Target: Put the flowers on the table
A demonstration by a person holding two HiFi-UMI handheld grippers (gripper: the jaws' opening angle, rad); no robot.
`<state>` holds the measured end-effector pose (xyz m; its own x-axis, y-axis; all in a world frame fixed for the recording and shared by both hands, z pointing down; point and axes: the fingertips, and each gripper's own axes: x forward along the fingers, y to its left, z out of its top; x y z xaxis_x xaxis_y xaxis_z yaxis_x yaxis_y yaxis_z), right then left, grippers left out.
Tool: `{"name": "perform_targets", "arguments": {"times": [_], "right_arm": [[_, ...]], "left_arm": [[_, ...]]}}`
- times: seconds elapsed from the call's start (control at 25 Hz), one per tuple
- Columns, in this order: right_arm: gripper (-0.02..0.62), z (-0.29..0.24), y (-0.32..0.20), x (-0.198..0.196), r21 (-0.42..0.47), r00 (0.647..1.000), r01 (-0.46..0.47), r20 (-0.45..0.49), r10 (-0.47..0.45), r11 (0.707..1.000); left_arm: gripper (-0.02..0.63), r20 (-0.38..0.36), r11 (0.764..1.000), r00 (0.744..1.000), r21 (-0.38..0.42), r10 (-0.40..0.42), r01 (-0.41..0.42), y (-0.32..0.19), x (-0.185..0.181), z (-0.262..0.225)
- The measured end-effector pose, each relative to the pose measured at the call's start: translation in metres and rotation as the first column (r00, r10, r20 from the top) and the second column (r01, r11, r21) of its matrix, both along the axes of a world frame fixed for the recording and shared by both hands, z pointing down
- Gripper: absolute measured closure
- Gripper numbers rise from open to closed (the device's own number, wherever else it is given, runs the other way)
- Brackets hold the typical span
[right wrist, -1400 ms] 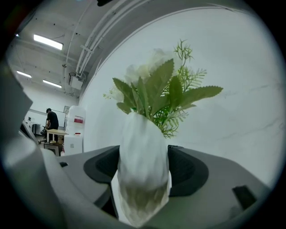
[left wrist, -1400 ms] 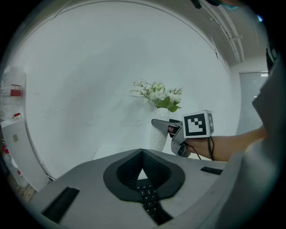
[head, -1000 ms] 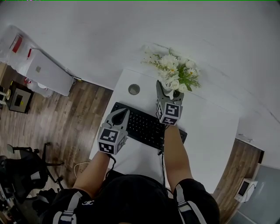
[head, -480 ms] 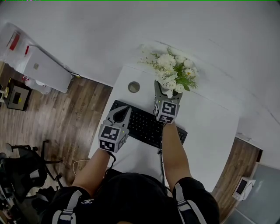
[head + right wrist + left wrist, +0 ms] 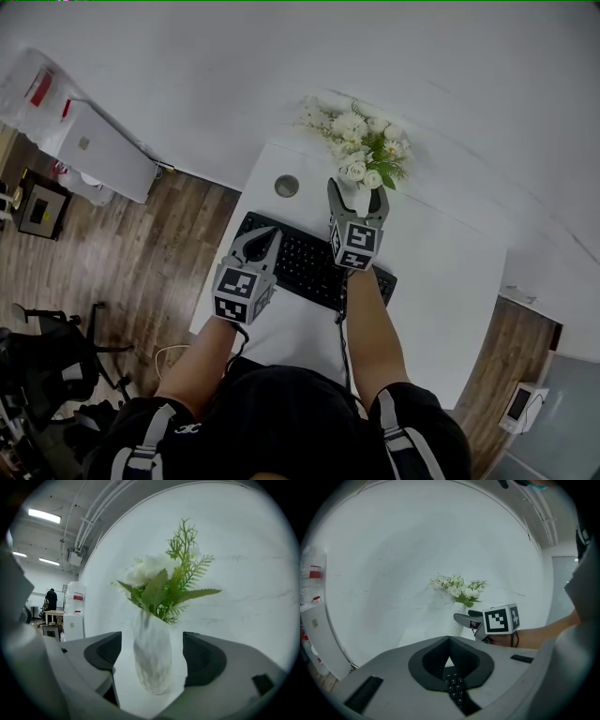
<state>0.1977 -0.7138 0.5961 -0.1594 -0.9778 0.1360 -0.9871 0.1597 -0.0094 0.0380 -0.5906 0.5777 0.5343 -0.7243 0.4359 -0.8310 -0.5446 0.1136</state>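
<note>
White flowers with green fern sprigs [image 5: 361, 150] stand, in the head view, at the far side of the white tabletop [image 5: 441, 281], beyond the black keyboard [image 5: 305, 267]. The right tongs [image 5: 357, 192] reach to their base.

The left gripper view shows the left tongs [image 5: 449, 641] closed and empty over the keys.

The right gripper view shows the white faceted vase [image 5: 152, 658] upright between 2 opening pads [image 5: 105, 651], both clear of it. Pulling back crooked could clip the top-heavy vase and tip it.
</note>
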Motion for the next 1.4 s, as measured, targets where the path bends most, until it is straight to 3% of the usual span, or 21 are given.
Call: {"name": "perform_targets", "arguments": {"times": [0.12, 0.24, 0.28, 0.48, 0.68, 0.88, 1.4], "right_arm": [[0.219, -0.008, 0.022, 0.005, -0.005, 1.0, -0.007, 0.017, 0.007, 1.0], [0.381, -0.023, 0.053, 0.01, -0.009, 0.998, -0.004, 0.056, 0.004, 1.0], [0.383, -0.03, 0.064, 0.011, -0.005, 0.998, -0.003, 0.067, 0.003, 1.0], [0.589, -0.076, 0.121, 0.015, 0.058, 0.996, -0.013, 0.091, 0.007, 0.998], [0.592, -0.123, 0.174, 0.017, 0.122, 0.992, 0.026, 0.122, -0.041, 0.992], [0.592, -0.153, 0.215, 0.022, 0.117, 0.993, 0.033, 0.11, -0.046, 0.993], [0.592, -0.17, 0.266, 0.008, 0.119, 0.99, 0.048, 0.124, -0.063, 0.992]], "left_arm": [[0.6, -0.001, 1.0, 1.0, 0.02, -0.005, 0.005, 0.008, 0.002, -0.01], [0.6, -0.007, 0.999, 1.0, 0.045, -0.016, 0.017, 0.018, 0.003, -0.024], [0.6, -0.01, 0.998, 1.0, 0.055, -0.02, 0.021, 0.022, 0.004, -0.03], [0.6, -0.029, 0.994, 0.999, 0.107, -0.034, 0.037, 0.049, 0.009, -0.058], [0.6, -0.048, 0.98, 0.998, 0.19, -0.043, 0.052, 0.08, 0.015, -0.094], [0.6, -0.069, 0.968, 0.995, 0.237, -0.071, 0.085, 0.109, 0.015, -0.112], [0.6, -0.076, 0.954, 0.993, 0.279, -0.095, 0.112, 0.149, 0.009, -0.132]]}}
